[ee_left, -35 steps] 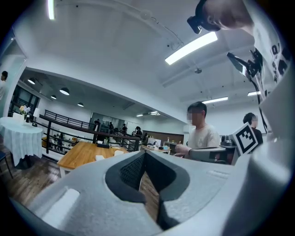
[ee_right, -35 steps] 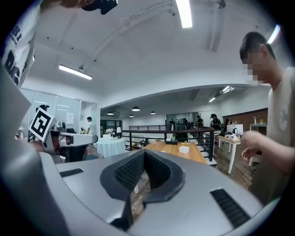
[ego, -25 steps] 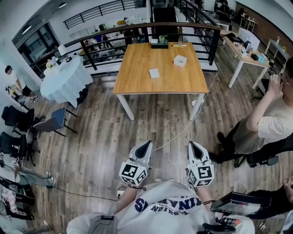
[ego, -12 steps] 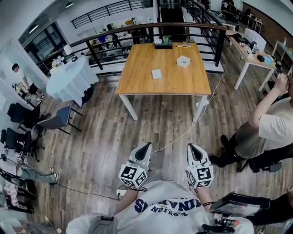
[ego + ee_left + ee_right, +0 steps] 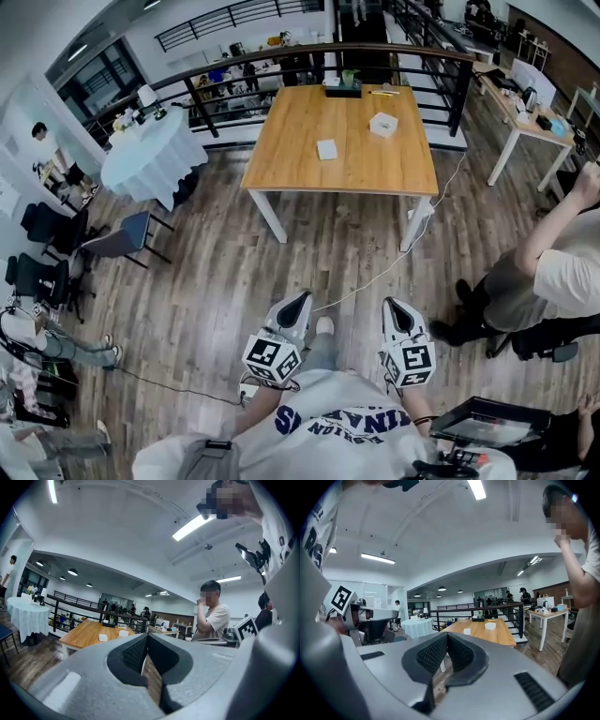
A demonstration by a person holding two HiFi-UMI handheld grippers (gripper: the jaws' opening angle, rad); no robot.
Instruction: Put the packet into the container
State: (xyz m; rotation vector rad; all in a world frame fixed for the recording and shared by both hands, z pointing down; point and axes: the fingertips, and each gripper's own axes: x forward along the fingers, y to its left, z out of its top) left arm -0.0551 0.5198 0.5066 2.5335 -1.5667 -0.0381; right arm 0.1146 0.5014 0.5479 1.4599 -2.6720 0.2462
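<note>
Since a second ago the wearer has stepped toward the wooden table (image 5: 281, 159). A light shoe (image 5: 323, 326) now shows between the two grippers, and the table sits a bit further right in the head view. Seated person (image 5: 553, 281) at right has slid toward the frame edge. Grippers hold the same spots low in the view.

Left gripper (image 5: 298, 298): jaws together, pads meeting at the tip, nothing in them. Right gripper (image 5: 392, 304): same, closed and empty. Both point about level toward the table, well short of it, over the wood-plank floor (image 5: 216, 281).

Packet (image 5: 326, 149): flat white square lying near the table's middle, slightly toward the left edge. Container (image 5: 382, 125): white box nearer the far right corner, apart from the packet. Dark tray (image 5: 343, 90) sits at the middle of the far edge, with a thin yellow item (image 5: 385, 92) just right of it.

Writing: no print readable on packet or container. Marker cubes (image 5: 272, 356) carry black-and-white square codes only. Wearer's white shirt (image 5: 347, 422) has dark blue block lettering, upside down and partly cut off, so it can't be read whole. Round table with white cloth (image 5: 150, 159) stands left of the wooden table, by a dark railing (image 5: 281, 58).
</note>
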